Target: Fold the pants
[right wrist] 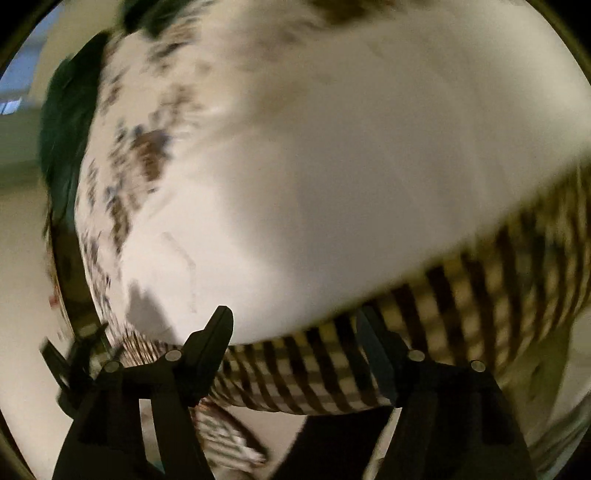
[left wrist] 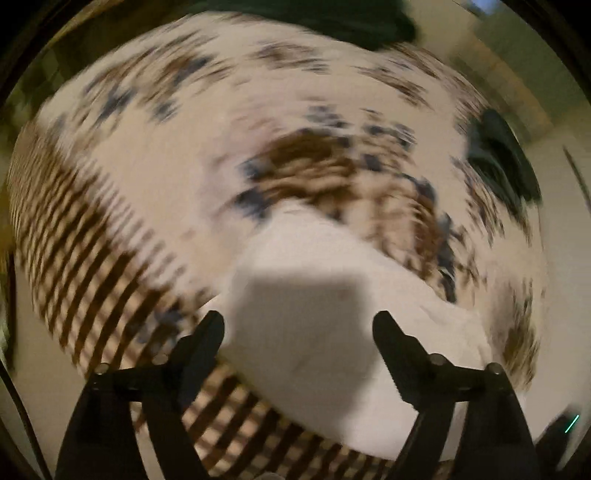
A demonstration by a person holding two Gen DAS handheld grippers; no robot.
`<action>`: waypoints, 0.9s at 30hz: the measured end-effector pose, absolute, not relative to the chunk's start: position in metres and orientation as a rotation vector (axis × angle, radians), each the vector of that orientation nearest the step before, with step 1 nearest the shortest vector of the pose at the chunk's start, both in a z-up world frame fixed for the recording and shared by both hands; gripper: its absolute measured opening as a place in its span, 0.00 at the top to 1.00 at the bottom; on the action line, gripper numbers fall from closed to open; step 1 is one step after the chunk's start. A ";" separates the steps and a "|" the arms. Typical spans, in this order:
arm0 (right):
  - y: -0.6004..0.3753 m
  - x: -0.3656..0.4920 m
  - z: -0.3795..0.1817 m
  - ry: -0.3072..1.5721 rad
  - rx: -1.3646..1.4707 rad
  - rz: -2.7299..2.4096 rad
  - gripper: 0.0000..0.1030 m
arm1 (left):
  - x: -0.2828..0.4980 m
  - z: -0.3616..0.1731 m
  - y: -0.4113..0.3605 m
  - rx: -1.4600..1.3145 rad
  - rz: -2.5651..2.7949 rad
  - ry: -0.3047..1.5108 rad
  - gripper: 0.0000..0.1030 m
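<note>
The pants (left wrist: 317, 258) are a pale cream cloth lying on a patterned bedspread (left wrist: 155, 158), blurred in both views. My left gripper (left wrist: 299, 328) hovers above one end of them, jaws open, with nothing pinched between its black fingers (left wrist: 207, 339). In the right wrist view the pants (right wrist: 332, 177) fill most of the picture as a broad smooth panel. My right gripper (right wrist: 295, 325) hangs open over their near edge, where they meet the striped border (right wrist: 317, 369). Its pads touch no cloth.
The bedspread is white with brown and blue blotches and a brown-striped border (left wrist: 85, 251). Dark green cloth lies at its far edge (left wrist: 351, 18), at its right side (left wrist: 506, 162), and at the upper left of the right wrist view (right wrist: 66, 125). Pale floor (left wrist: 561, 266) surrounds it.
</note>
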State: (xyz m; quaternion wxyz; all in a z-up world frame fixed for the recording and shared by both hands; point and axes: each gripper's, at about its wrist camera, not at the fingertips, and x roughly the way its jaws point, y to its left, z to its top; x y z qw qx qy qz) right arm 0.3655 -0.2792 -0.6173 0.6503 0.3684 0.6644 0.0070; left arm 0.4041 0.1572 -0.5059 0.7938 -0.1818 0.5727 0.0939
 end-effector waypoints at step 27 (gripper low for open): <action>-0.298 0.579 -0.670 1.620 0.203 0.547 0.98 | 0.467 -0.605 0.037 -0.320 0.266 1.494 0.19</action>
